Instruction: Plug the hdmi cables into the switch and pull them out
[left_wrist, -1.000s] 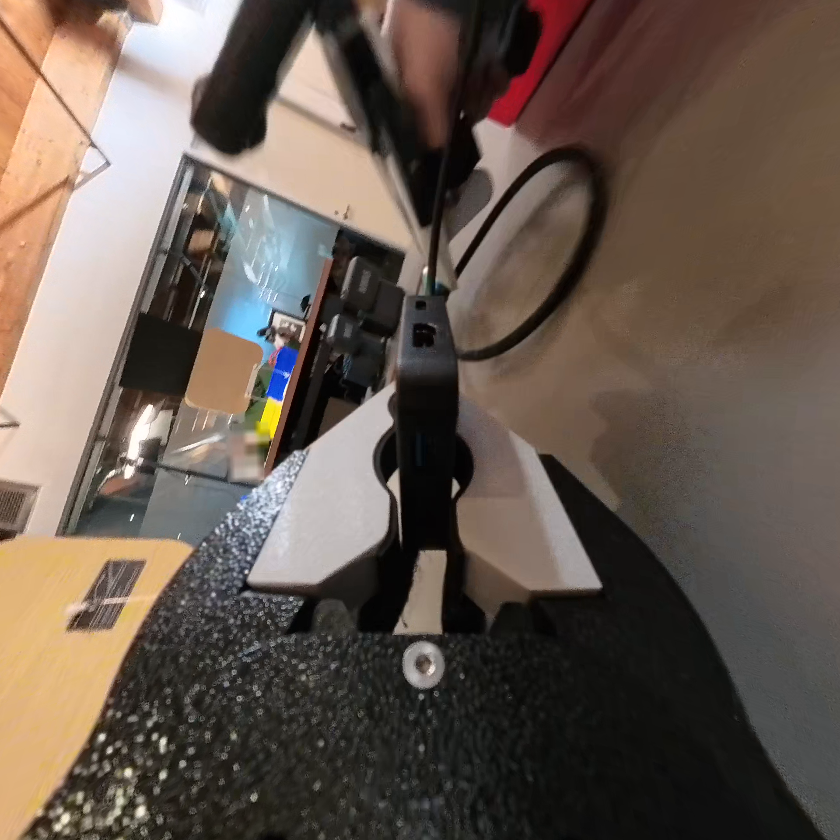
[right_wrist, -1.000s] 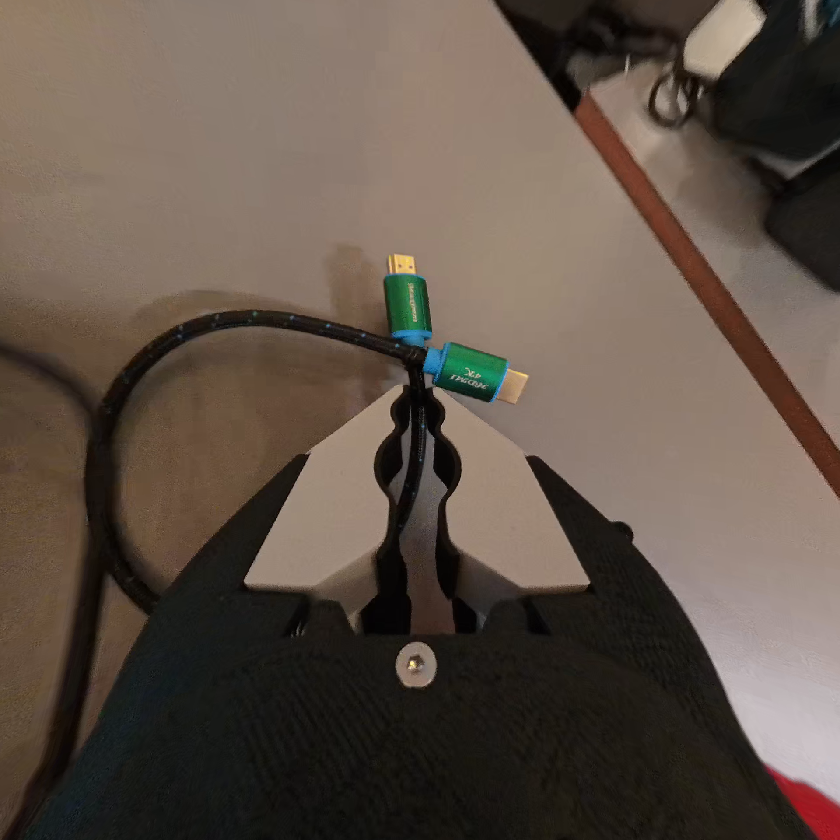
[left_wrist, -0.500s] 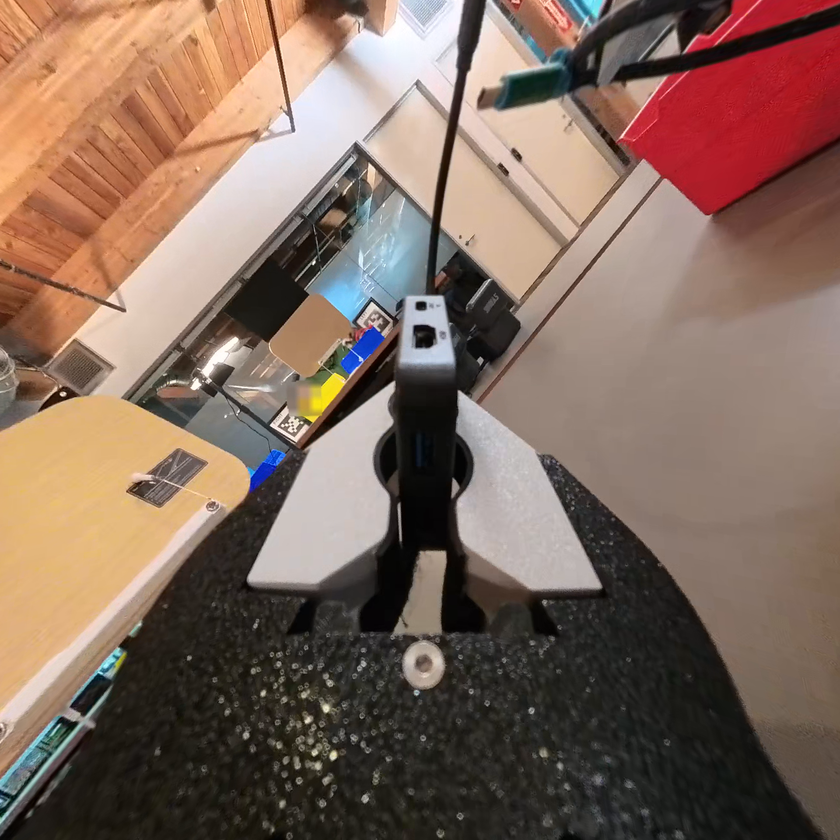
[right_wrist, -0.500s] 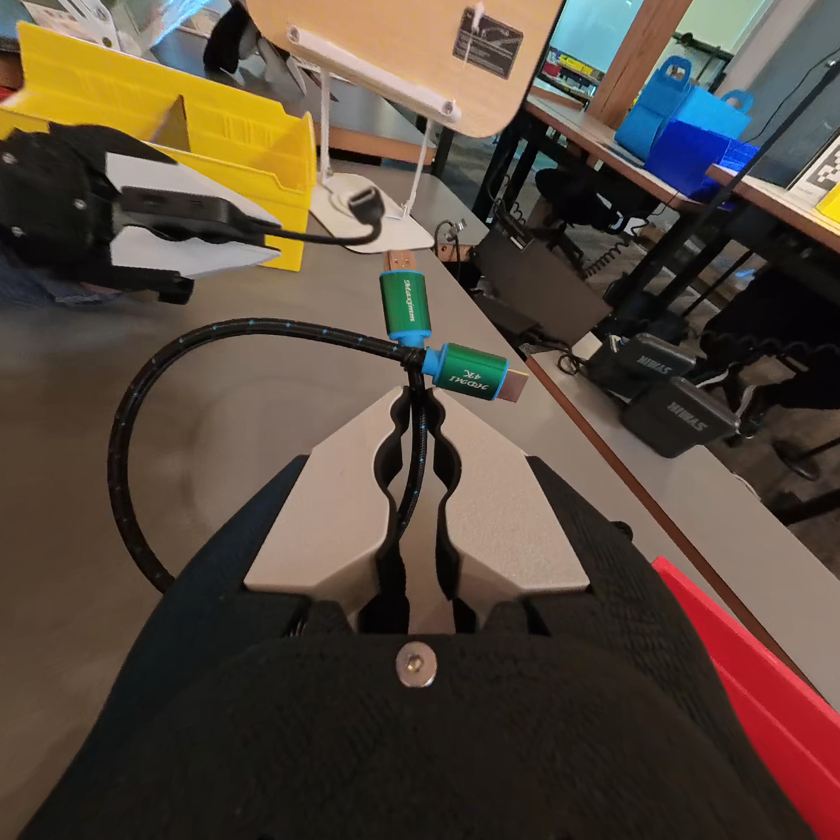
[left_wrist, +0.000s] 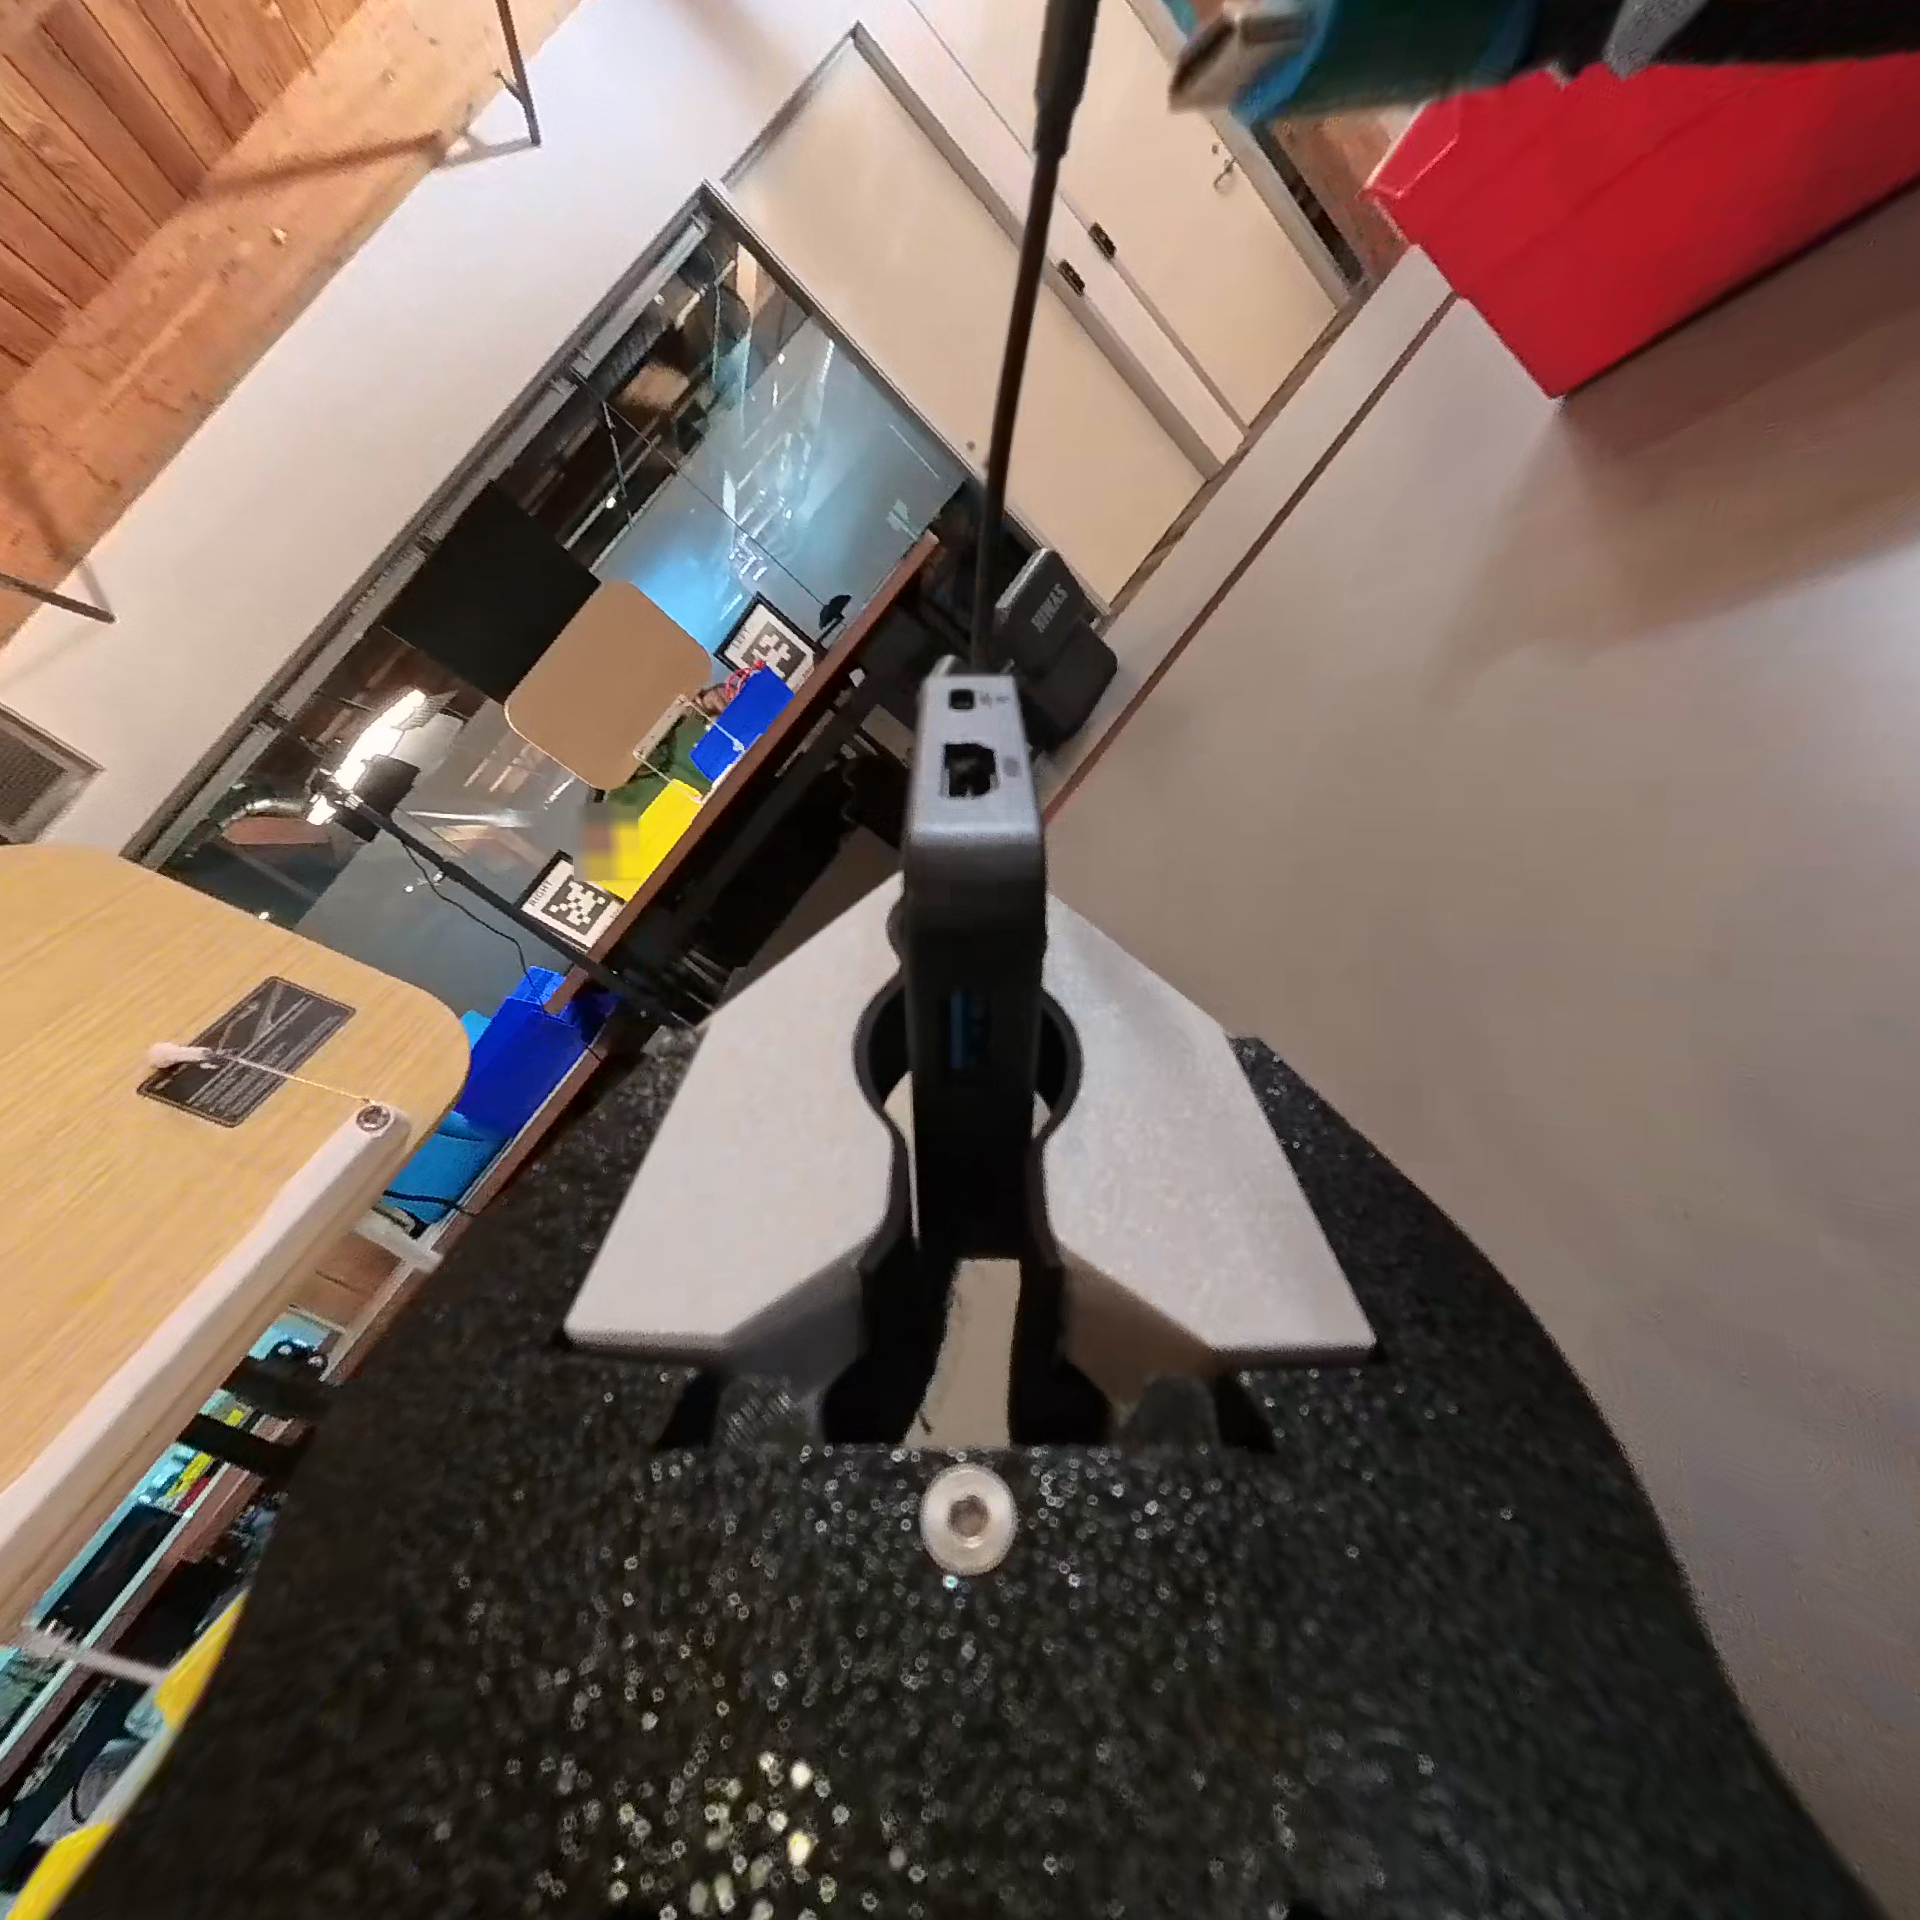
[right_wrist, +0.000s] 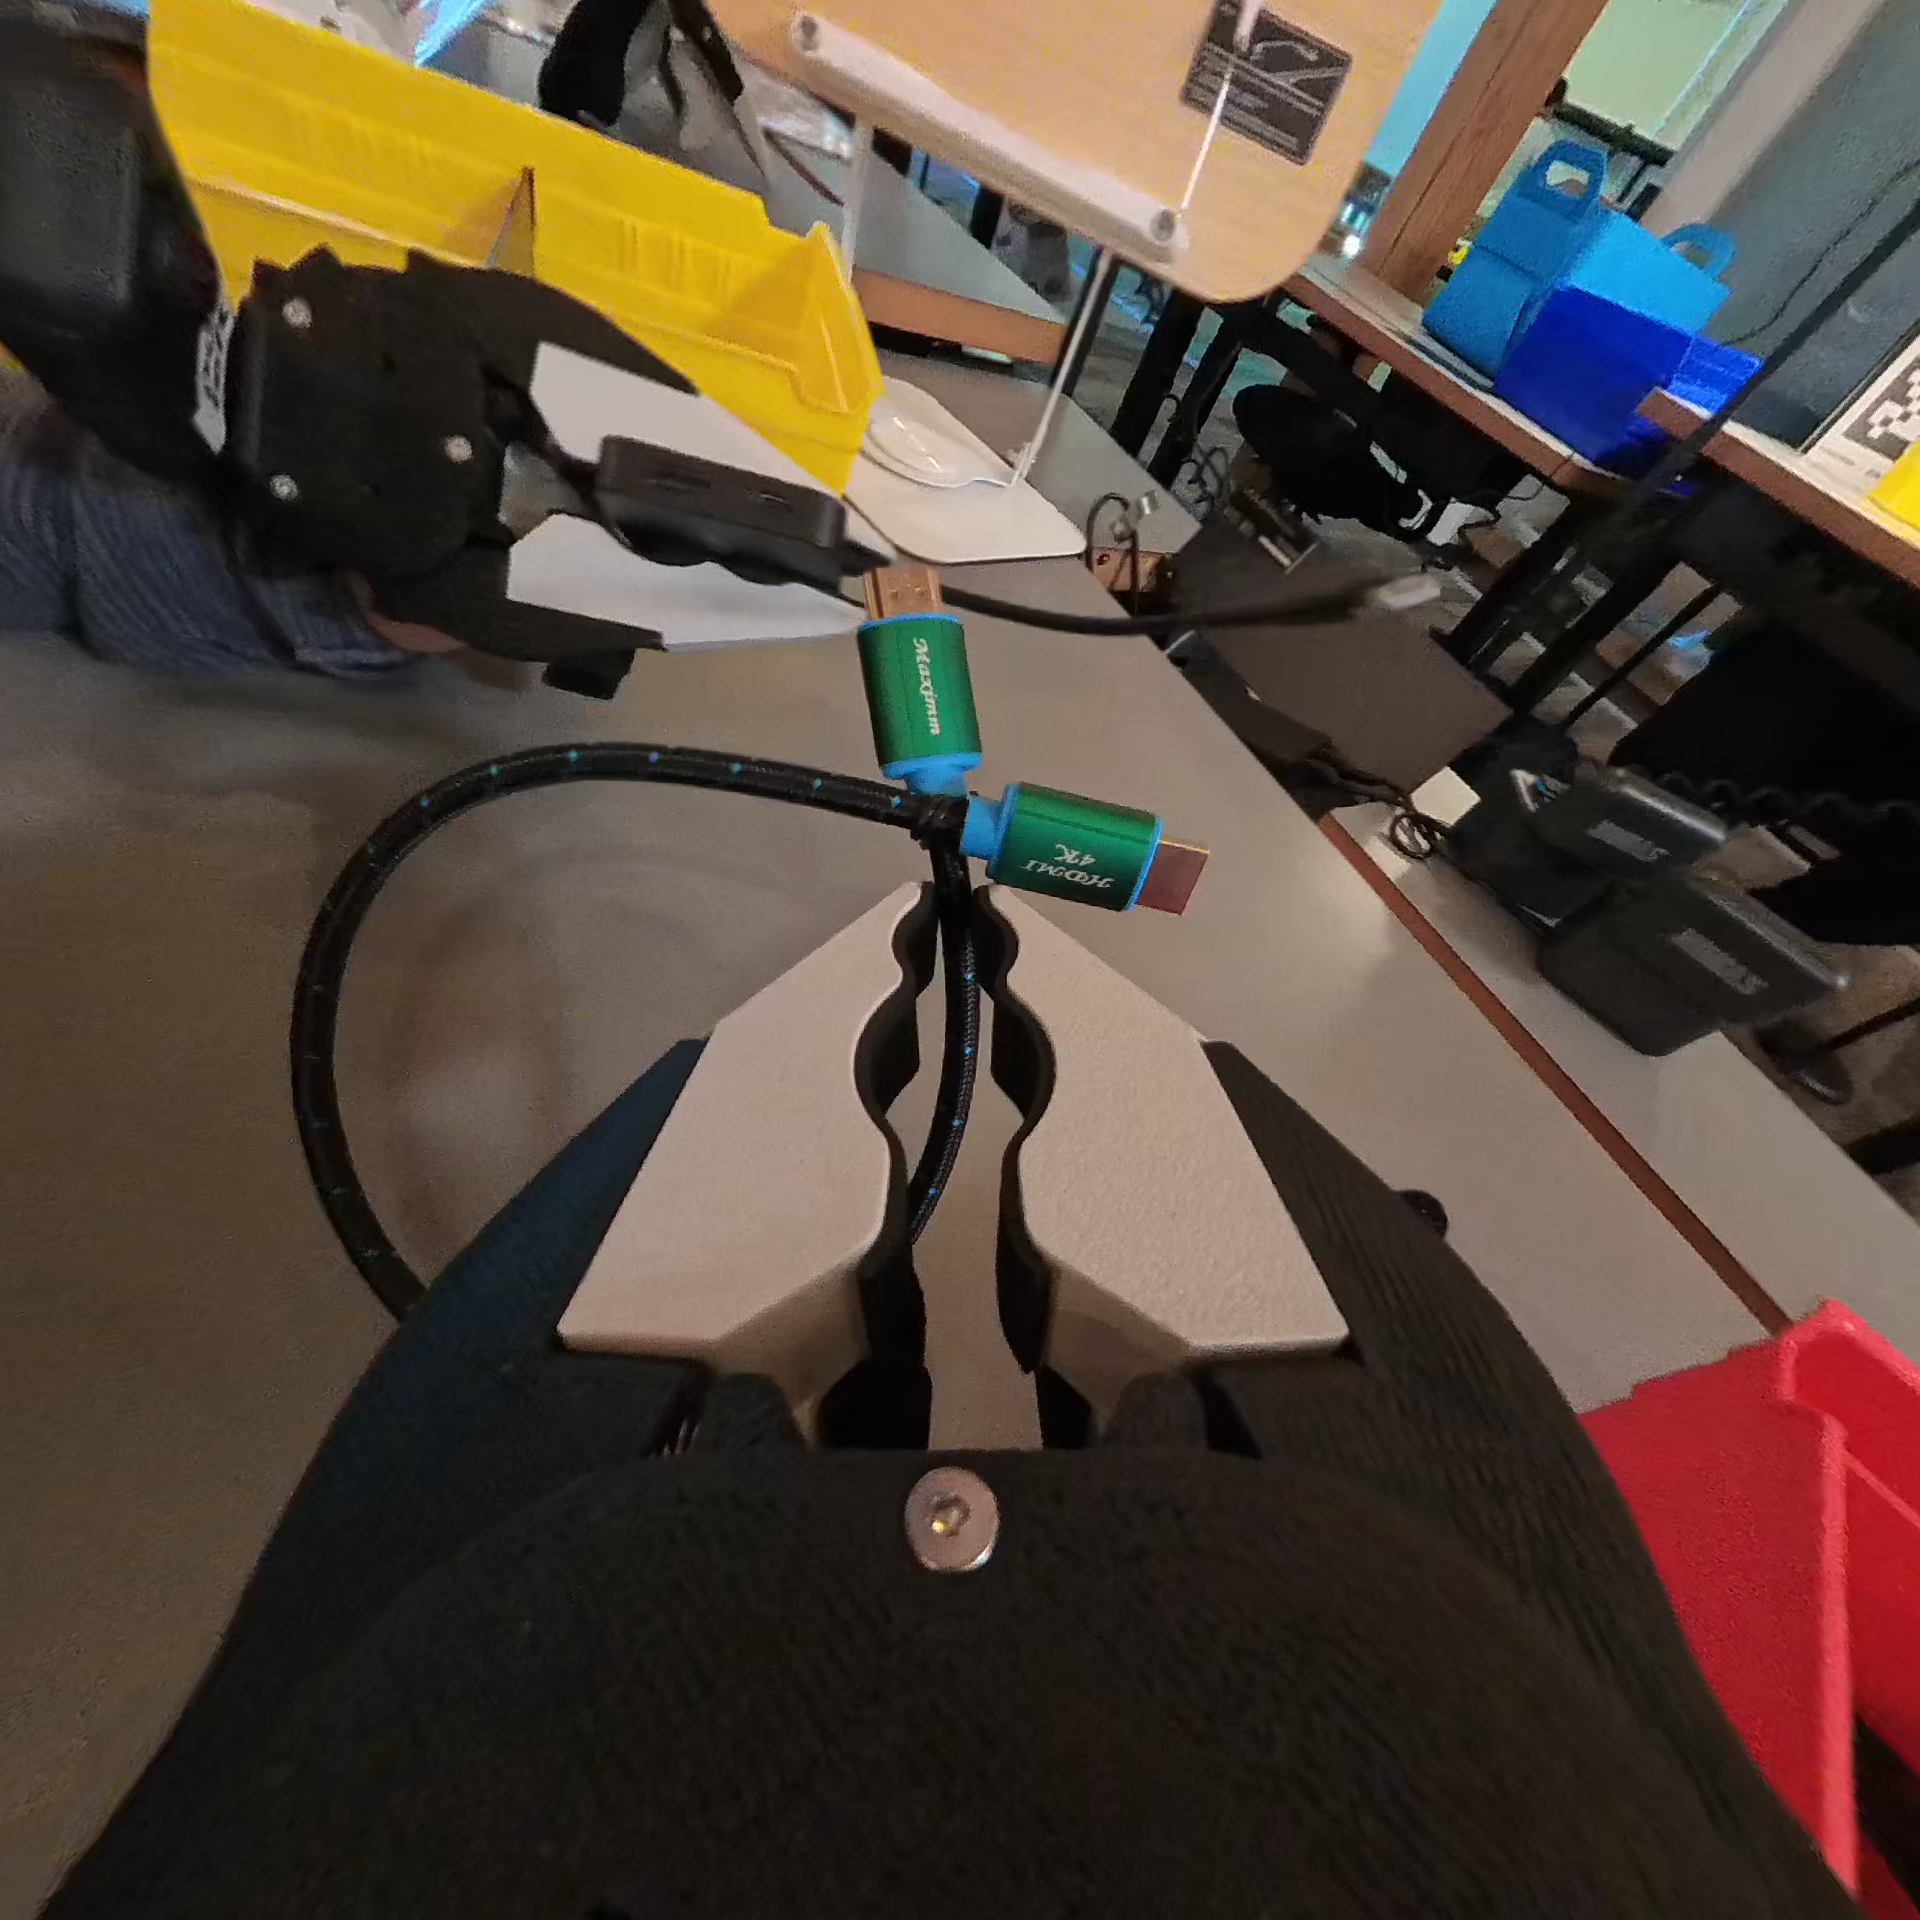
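Left gripper (left_wrist: 971, 935) clamped on the black switch (left_wrist: 971, 862), held edge-on, off the table, ports facing forward; thin black lead (left_wrist: 1023, 312) runs out of its far end. Right gripper (right_wrist: 956, 904) pinched shut on braided HDMI cable (right_wrist: 436, 831) just behind two green plugs: upper plug (right_wrist: 920, 701) points at the switch (right_wrist: 717, 509), its gold tip near or touching the end, cannot tell if seated; lower plug (right_wrist: 1075, 847) sticks out right, free. Cable loops left above grey table (right_wrist: 156, 987). Yellow bin (right_wrist: 499, 197) behind left gripper (right_wrist: 582, 561), contents unseen. Red bin (right_wrist: 1714, 1538) at lower right, wooden board on stand (right_wrist: 1039, 114) beyond.
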